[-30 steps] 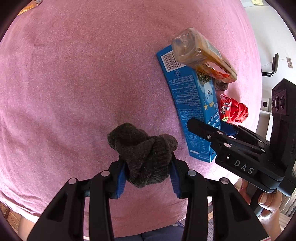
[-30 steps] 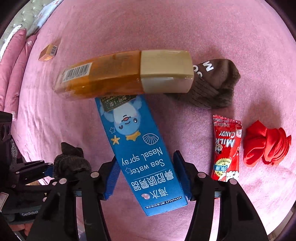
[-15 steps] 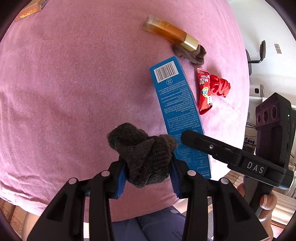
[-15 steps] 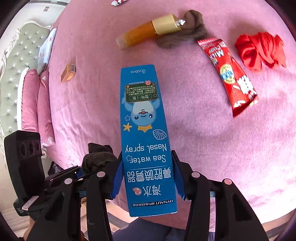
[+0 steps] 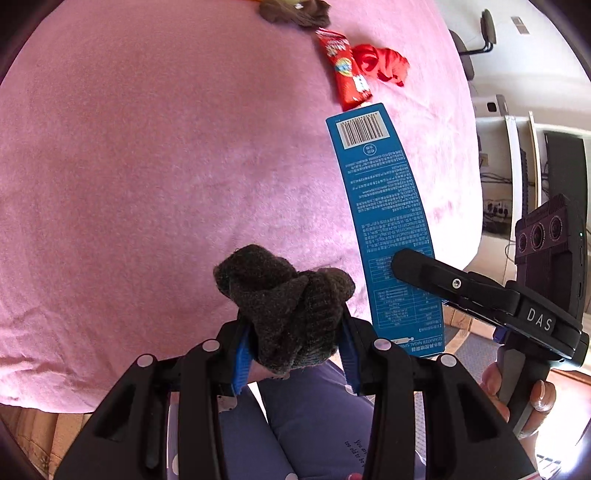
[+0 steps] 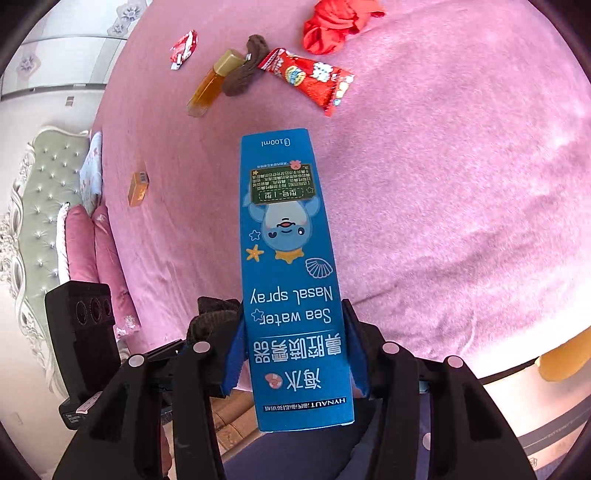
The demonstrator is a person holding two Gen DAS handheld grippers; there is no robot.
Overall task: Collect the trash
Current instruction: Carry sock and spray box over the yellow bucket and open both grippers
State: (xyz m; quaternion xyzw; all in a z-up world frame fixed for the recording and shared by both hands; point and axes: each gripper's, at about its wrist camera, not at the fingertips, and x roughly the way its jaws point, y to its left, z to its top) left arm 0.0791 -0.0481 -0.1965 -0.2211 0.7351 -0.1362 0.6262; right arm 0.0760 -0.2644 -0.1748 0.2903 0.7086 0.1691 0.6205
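While the left gripper (image 5: 293, 343) is clenching a dark knitted sock (image 5: 284, 302) between its fingers, the right gripper (image 6: 293, 354) is grasping a blue nasal spray box (image 6: 291, 280) above the bed's (image 6: 461, 184) near edge. Lying toward the far edge are a red candy wrapper (image 6: 308, 77), an amber bottle (image 6: 210, 85), a brown sock (image 6: 243, 70) and a red cloth (image 6: 332, 22).

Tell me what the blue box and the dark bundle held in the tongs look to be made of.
Blue box: likely thin printed cardboard with a smooth, slightly glossy finish; sharp folded edges, printed barcode.
Dark bundle: knitted fabric, probably a sock; ribbed, fuzzy, matte surface.
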